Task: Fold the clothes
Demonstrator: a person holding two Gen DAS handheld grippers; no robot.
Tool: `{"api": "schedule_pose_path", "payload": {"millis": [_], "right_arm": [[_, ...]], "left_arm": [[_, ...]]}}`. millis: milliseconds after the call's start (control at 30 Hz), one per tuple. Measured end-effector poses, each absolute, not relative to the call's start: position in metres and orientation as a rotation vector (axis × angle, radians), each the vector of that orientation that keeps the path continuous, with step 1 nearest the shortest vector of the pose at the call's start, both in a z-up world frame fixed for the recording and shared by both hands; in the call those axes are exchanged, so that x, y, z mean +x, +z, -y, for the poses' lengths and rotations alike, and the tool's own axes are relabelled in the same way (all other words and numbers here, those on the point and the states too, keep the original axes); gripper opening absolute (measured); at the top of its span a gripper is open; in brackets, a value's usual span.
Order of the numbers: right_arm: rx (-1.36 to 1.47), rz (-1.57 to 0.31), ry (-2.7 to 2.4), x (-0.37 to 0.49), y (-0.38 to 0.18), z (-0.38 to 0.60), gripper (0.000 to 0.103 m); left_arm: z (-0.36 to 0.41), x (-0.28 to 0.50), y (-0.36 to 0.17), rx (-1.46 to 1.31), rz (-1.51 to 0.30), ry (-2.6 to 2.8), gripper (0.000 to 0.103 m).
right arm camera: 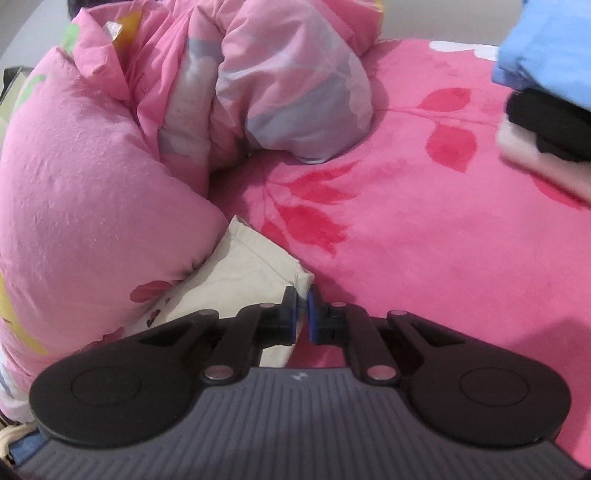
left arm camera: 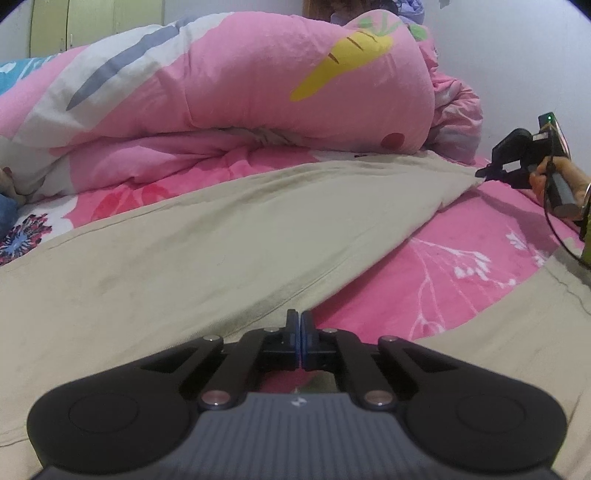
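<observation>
A beige garment (left arm camera: pixel 207 236) lies spread across the pink flowered bedsheet (left arm camera: pixel 461 266). In the left wrist view my left gripper (left arm camera: pixel 300 325) is shut at the garment's near edge, with the hem pinched between its blue pads. At the far right of that view a hand holds my right gripper (left arm camera: pixel 487 171), which grips the garment's far corner and draws the cloth taut. In the right wrist view the right gripper (right arm camera: pixel 301 297) is shut on that cream-beige corner (right arm camera: pixel 255 266), which bunches against the quilt.
A bulky pink quilt (left arm camera: pixel 258 85) with a carrot print lies heaped just behind the garment. It also fills the left of the right wrist view (right arm camera: pixel 92 166). A stack of folded clothes (right arm camera: pixel 546 110), blue over black over cream, sits at the far right of the bed. A green cupboard (left arm camera: pixel 92 22) stands behind.
</observation>
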State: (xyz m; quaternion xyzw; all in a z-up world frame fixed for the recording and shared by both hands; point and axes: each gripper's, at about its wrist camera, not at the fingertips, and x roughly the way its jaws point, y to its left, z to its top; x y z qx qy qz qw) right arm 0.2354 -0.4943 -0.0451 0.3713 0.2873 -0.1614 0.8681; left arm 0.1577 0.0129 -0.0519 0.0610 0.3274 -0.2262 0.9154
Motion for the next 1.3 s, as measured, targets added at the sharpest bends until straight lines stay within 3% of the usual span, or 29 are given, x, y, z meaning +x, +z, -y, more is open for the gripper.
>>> {"api": "schedule_pose_path", "payload": {"millis": [200,300,367,533,700,833,933,1000,1100,1167,1300], "right_arm": [[0.717,-0.649,-0.376,0.256,-0.058,0.495,0.006],[0.700,-0.647,-0.378,0.258,-0.061,0.497,0.012],[0.691,-0.614,-0.418,0.249,-0.051,0.499,0.025],[0.506,-0.493,-0.394,0.238,-0.014,0.475,0.027],[0.271,-0.603,-0.116,0.292,-0.011,0.406,0.026],[0.170,-0.715,-0.049,0.355,-0.041,0.376,0.025],[0.195,-0.717,-0.100,0.399,-0.058,0.392,0.017],[0.249,-0.689,-0.163,0.417,-0.055,0.410,0.006],[0.313,-0.685,-0.230,0.418,-0.046,0.426,0.002],[0.293,-0.660,-0.221,0.401,-0.036,0.419,0.009],[0.202,-0.628,-0.040,0.351,-0.019,0.373,0.009]], "left_arm": [[-0.013,0.165,-0.059,0.126,-0.725,-0.493,0.002],[-0.016,0.169,-0.064,0.103,-0.745,-0.506,0.004],[-0.018,0.167,-0.064,0.091,-0.739,-0.526,0.013],[-0.020,0.165,-0.069,0.079,-0.722,-0.544,0.016],[-0.029,0.167,-0.074,0.005,-0.719,-0.560,0.016],[-0.037,0.169,-0.078,-0.057,-0.716,-0.577,0.016],[-0.041,0.171,-0.080,-0.089,-0.717,-0.589,0.016],[-0.042,0.171,-0.080,-0.100,-0.716,-0.593,0.016],[-0.044,0.171,-0.081,-0.110,-0.713,-0.597,0.016],[-0.045,0.171,-0.082,-0.119,-0.712,-0.600,0.016],[-0.047,0.171,-0.083,-0.130,-0.709,-0.604,0.016]]}}
